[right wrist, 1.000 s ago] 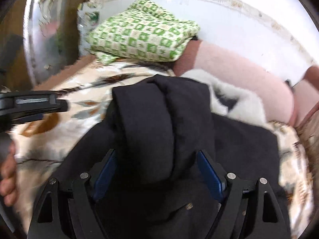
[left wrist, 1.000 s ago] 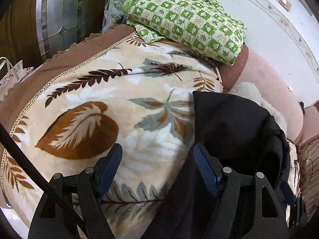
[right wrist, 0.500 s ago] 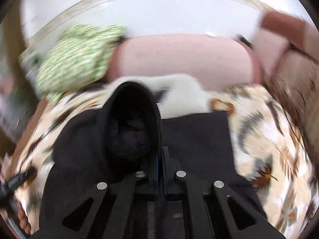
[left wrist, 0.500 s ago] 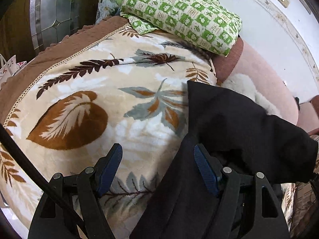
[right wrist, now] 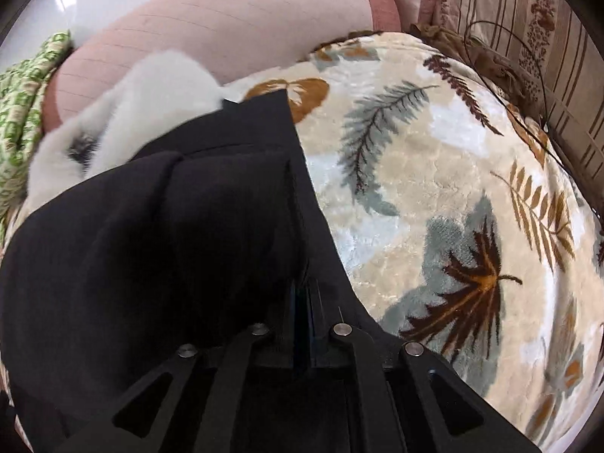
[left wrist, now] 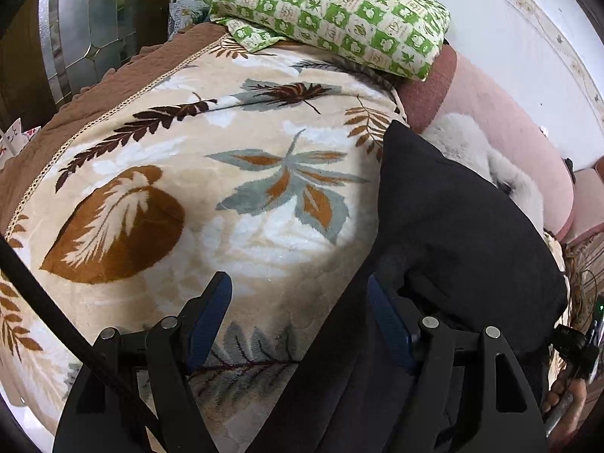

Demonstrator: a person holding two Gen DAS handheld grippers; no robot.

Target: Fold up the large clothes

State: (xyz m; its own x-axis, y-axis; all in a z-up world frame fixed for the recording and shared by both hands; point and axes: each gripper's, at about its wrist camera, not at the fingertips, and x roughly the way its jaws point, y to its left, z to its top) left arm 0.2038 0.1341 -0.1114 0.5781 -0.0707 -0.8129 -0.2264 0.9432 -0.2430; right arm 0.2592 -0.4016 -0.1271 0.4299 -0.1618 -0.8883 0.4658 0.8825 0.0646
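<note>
A: Black, heavy cloth garment (right wrist: 158,234) has swung across; the right gripper (right wrist: 302,302), wide a second ago, has clamped a fold ahead of its fingertips.

B: The left gripper (left wrist: 298,321) gapes empty beside the garment's edge, over the leaf-patterned plush blanket (left wrist: 226,196). The fold looks underway.

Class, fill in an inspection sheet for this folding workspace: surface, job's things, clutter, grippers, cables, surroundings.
Surface: leaf-print blanket spread over a sofa.
Job's things: black garment, partly folded, lying on the blanket.
Clutter: green checked bedding at the blanket's far end; white fluffy item behind the garment.
Grippers: left hand-held gripper open, its right finger against the garment's edge; right hand-held gripper shut on the garment, its jaws having just reopened slightly.
Cables: black cable crossing the left wrist view.
Surroundings: pink sofa back, white wall.
</note>
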